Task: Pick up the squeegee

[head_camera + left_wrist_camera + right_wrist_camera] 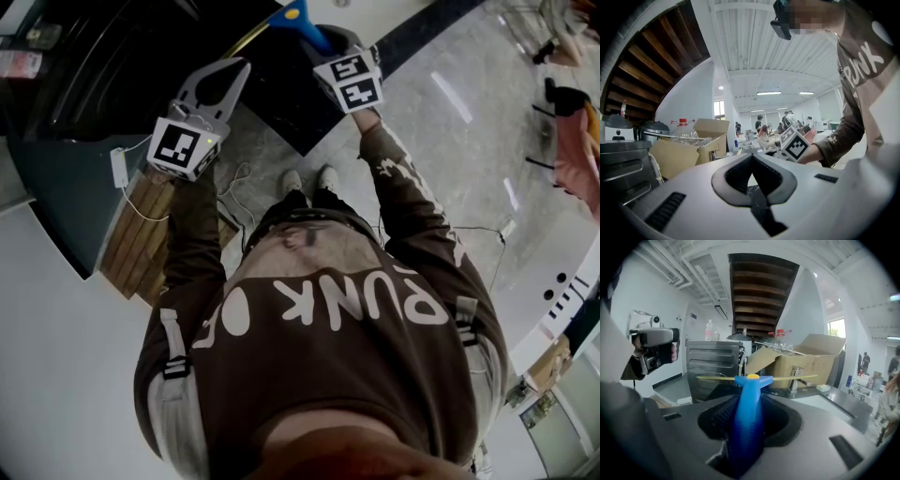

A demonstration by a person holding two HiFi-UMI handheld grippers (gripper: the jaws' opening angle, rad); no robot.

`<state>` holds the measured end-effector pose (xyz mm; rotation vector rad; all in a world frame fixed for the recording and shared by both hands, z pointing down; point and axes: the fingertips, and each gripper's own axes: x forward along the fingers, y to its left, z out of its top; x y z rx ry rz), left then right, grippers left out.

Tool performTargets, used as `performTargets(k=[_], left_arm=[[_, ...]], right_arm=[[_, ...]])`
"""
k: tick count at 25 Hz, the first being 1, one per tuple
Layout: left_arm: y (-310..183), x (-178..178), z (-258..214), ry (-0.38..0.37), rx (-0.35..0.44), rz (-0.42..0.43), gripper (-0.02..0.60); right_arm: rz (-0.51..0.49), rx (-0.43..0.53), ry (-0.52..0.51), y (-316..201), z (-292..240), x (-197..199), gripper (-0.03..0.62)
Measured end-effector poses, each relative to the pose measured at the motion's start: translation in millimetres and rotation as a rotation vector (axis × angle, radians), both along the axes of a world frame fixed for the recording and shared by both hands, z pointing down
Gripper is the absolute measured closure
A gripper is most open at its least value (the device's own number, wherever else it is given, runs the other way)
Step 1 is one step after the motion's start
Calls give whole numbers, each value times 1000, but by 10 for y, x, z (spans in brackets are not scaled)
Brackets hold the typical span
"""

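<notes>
Squeegee [748,423], blue plastic with a thin yellow blade, is held aloft before a cardboard box [806,363], clamped by its handle in the right gripper [749,398]; the jaws of the left gripper [752,155] are closed together.

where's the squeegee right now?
The squeegee is clamped by its blue handle in the right gripper, with the blade crosswise beyond the jaws. In the head view it is at top centre, over the dark surface.

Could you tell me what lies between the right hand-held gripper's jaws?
The handle of the blue plastic squeegee, clamped by them, as the right gripper view shows.
</notes>
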<state>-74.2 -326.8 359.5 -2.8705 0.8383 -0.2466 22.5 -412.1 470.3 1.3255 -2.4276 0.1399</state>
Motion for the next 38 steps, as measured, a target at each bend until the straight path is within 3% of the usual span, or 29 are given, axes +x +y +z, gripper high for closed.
performTargets(k=[16,25,32,38], left_arm=[[-75,-92,-135,-2,32,-12,580],[-49,-26,-188,-4,41,-3,580],[-72,-45,-234,-2,46,-10,580],[-62,-51,-255,-2,55,-14,580]], right_arm=[[-35,241,-83,293,-1218,170,447],[-75,334,-104,502,-1632,206,445],[-116,382,-166,643,-1813,131,445],[-138,368,-165,694,-1761,106,445]])
